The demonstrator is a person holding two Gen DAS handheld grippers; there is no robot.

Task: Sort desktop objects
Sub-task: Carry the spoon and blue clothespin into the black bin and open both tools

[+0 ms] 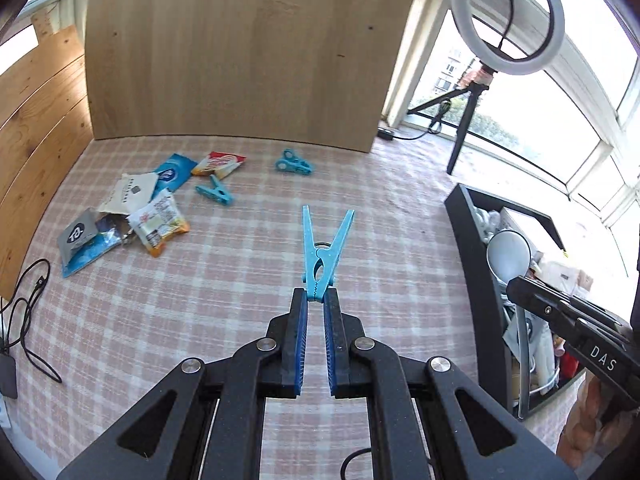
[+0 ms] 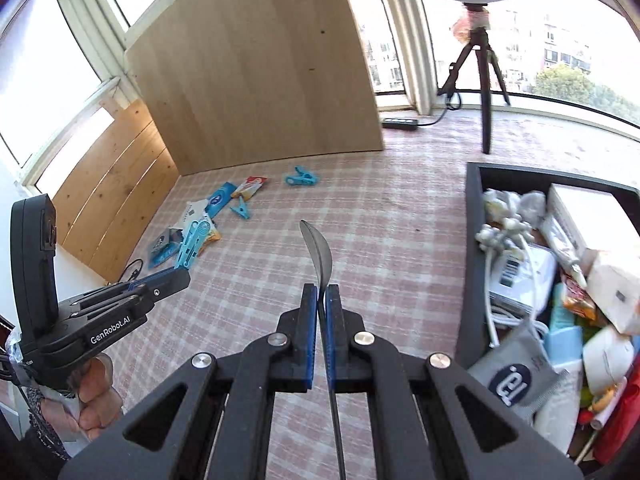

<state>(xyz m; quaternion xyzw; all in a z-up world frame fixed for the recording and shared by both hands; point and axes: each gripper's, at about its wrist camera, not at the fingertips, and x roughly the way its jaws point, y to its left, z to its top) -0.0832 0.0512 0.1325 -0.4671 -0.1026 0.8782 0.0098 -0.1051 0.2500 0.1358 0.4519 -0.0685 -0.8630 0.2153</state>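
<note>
My left gripper [image 1: 316, 300] is shut on the jaw end of a light blue clothespin [image 1: 323, 252], whose two legs point away from me above the checked cloth. In the right wrist view that same clothespin [image 2: 192, 242] shows at the left gripper's tip. My right gripper [image 2: 322, 290] is shut on a metal spoon [image 2: 318, 250], bowl forward, handle running back between the fingers. The spoon's bowl [image 1: 508, 254] also appears at the right of the left wrist view, over the black bin [image 1: 470, 248]. Two more blue clothespins [image 1: 294, 163] [image 1: 215, 192] lie far back on the cloth.
A heap of small packets [image 1: 132, 210] lies at the back left beside a wooden panel [image 1: 240, 48]. The black bin [image 2: 472, 240] on the right holds cables, boxes and packets. A ring light on a tripod [image 1: 508, 20] stands behind it. A black cable [image 1: 28, 312] trails at the left edge.
</note>
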